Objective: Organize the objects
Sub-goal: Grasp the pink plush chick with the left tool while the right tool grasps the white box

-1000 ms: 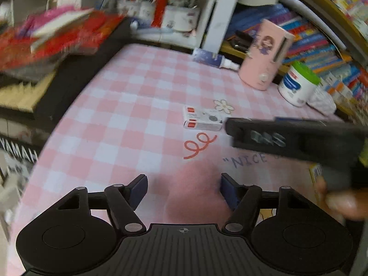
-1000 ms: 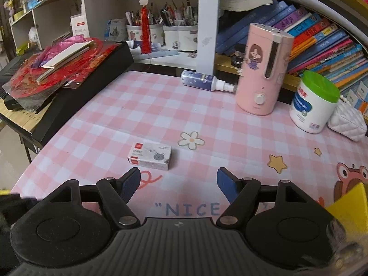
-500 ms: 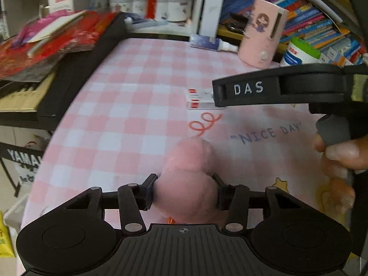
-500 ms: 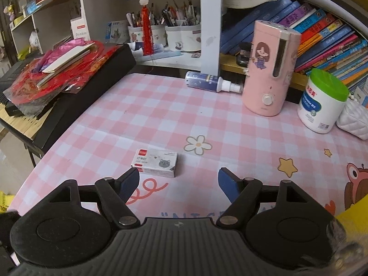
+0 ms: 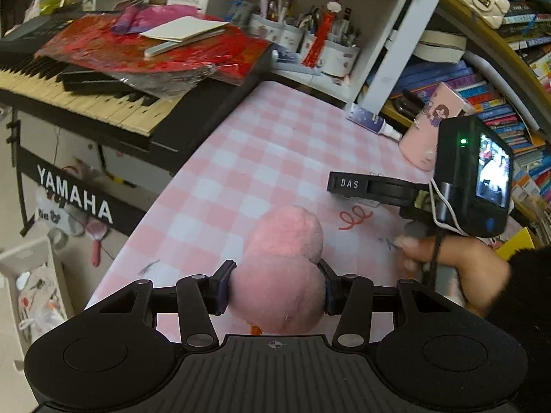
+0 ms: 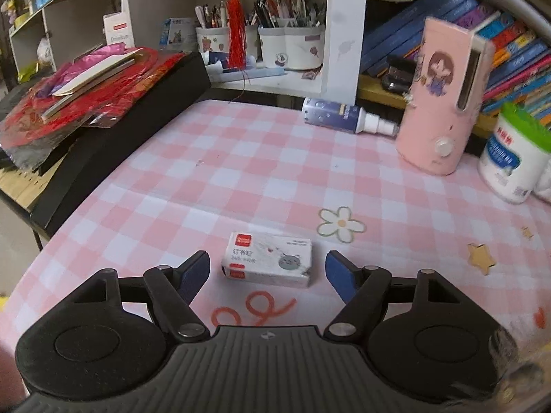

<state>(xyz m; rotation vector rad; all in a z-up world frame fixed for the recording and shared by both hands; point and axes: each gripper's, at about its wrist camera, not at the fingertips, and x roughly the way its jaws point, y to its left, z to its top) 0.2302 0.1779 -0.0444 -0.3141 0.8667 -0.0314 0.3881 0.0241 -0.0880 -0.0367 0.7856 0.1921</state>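
A pink plush toy (image 5: 282, 268) sits between the pads of my left gripper (image 5: 275, 289), which is shut on it, above the pink checked tablecloth (image 5: 241, 158). In the right wrist view a small white box of staples (image 6: 268, 263) lies flat on the tablecloth (image 6: 241, 179). My right gripper (image 6: 267, 270) straddles the box, its jaws closing, with a gap still showing between each blue pad and the box. The right gripper's body with its camera (image 5: 471, 175) and the hand holding it (image 5: 458, 258) appear at the right of the left wrist view.
A black keyboard (image 5: 103, 103) piled with red paper (image 5: 144, 48) borders the table's left side. At the back stand pen cups (image 6: 292, 44), a lying spray bottle (image 6: 341, 117), a pink appliance (image 6: 444, 110), a white tub with a green lid (image 6: 513, 161) and shelves of books (image 6: 516, 51).
The left gripper closed on the pink plush and carried it up and leftward. The right gripper moved forward and down until its fingers came to either side of the staple box.
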